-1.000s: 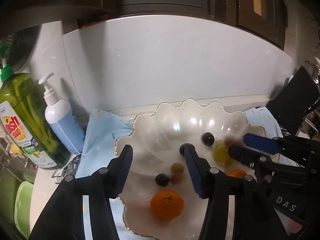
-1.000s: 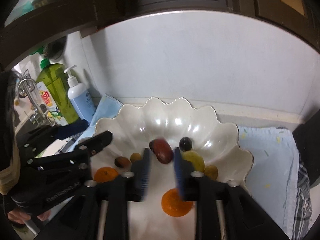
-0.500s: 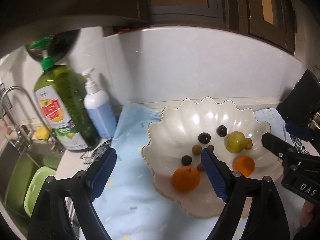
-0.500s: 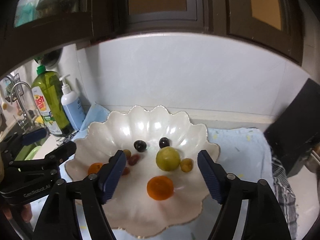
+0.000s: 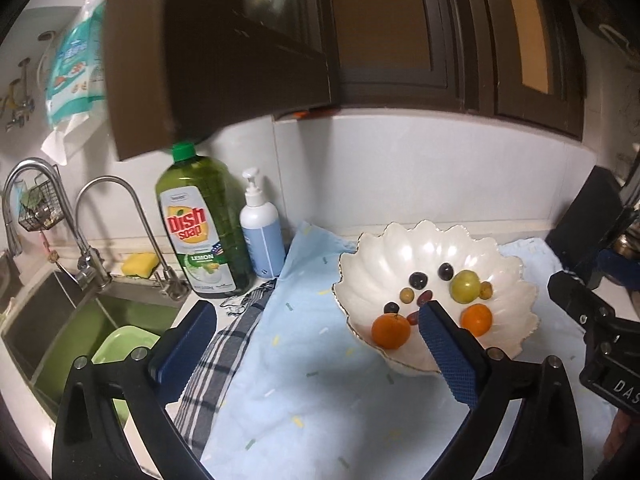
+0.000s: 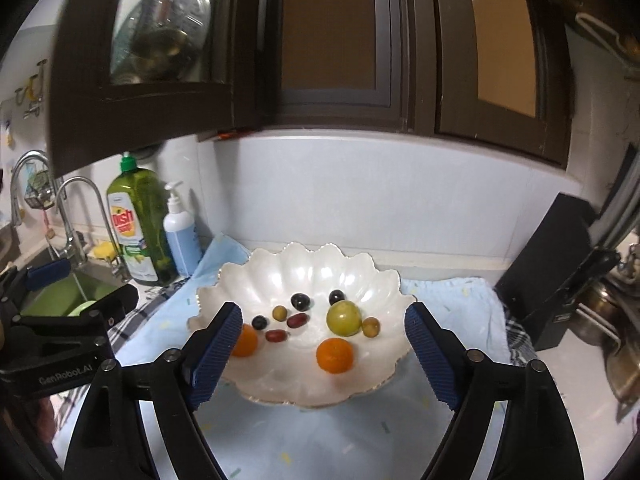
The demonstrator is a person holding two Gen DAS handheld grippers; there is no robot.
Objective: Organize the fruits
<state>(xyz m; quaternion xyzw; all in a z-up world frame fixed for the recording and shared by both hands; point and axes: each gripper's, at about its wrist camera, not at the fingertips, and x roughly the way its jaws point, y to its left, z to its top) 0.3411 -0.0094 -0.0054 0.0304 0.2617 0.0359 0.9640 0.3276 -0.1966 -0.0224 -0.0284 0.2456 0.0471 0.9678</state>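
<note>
both grippers have pulled back and up from the scalloped white bowl (image 6: pixel 304 276) since a second ago, when their tips were down among the fruit and the right one was closed around a red grape. now the left gripper (image 5: pixel 316 344) hangs over the light blue cloth (image 5: pixel 288 400) to the left of the bowl, its jaws having just been opening, now spread wide with nothing between them. the right gripper (image 6: pixel 322 350) faces the bowl head on, its jaws also freshly opened and wide, framing the bowl without touching it.

all the fruit sits inside the bowl: two oranges (image 6: pixel 334 355) toward the near side, a green plum (image 6: pixel 343 318) in the middle, a small brownish fruit just to its right, three dark grapes (image 6: pixel 300 301), a small green one and two red grapes (image 6: pixel 298 320) lying close together.

the bowl rests on the cloth on the counter (image 5: pixel 24 392). to the left stand a green dish soap bottle (image 5: pixel 200 232) and a blue pump bottle (image 5: pixel 262 236), then a sink (image 5: pixel 64 320) with two taps and a yellow sponge (image 5: pixel 139 264).
</note>
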